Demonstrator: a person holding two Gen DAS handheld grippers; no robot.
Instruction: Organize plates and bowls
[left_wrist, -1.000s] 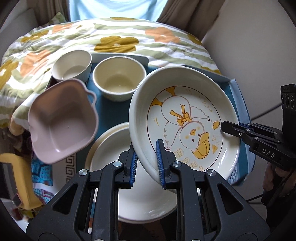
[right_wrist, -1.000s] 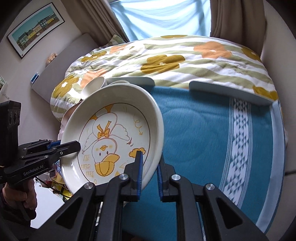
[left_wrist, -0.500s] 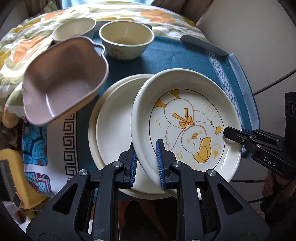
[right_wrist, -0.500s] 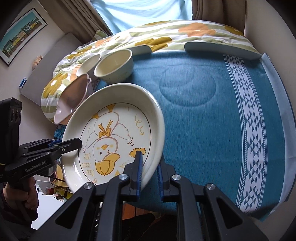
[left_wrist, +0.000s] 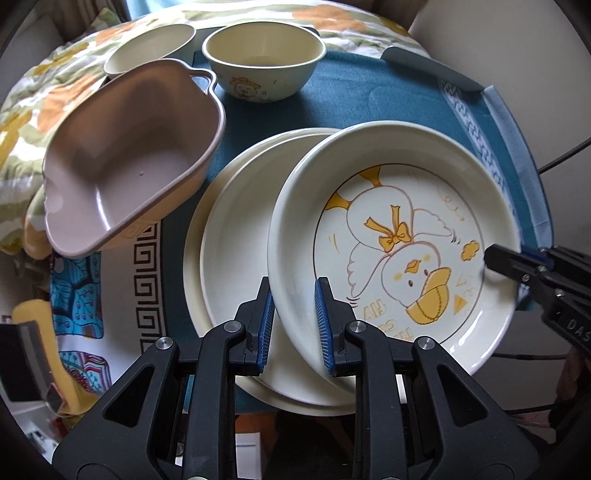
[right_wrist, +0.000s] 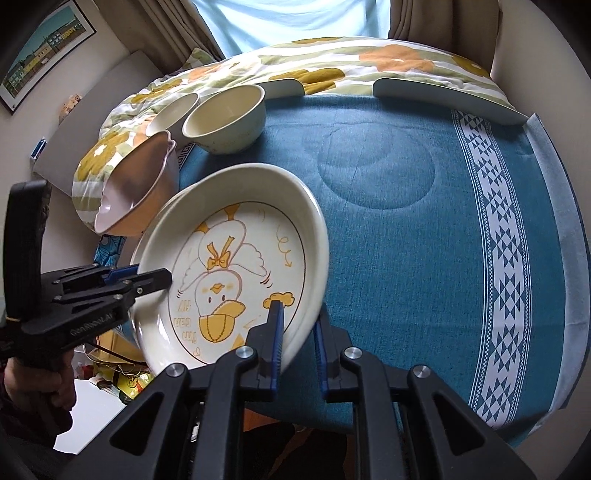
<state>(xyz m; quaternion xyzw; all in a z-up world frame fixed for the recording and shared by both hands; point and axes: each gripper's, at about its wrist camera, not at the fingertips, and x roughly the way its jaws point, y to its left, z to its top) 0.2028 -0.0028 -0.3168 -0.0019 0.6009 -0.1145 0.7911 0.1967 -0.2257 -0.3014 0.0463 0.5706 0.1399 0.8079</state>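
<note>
Duck plate (left_wrist: 391, 251) lower, over teal cloth (right_wrist: 406, 221)

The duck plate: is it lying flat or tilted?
Tilted. The duck plate slopes over the plain plates, its rim between both grippers' pads.

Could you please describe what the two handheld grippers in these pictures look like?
Both the left gripper and the right gripper are matte black plastic with angular open-frame fingers, silver pivot bolts and ribbed blue pads. White lettering marks their sides. A thin dark cable trails beyond the table.
</note>
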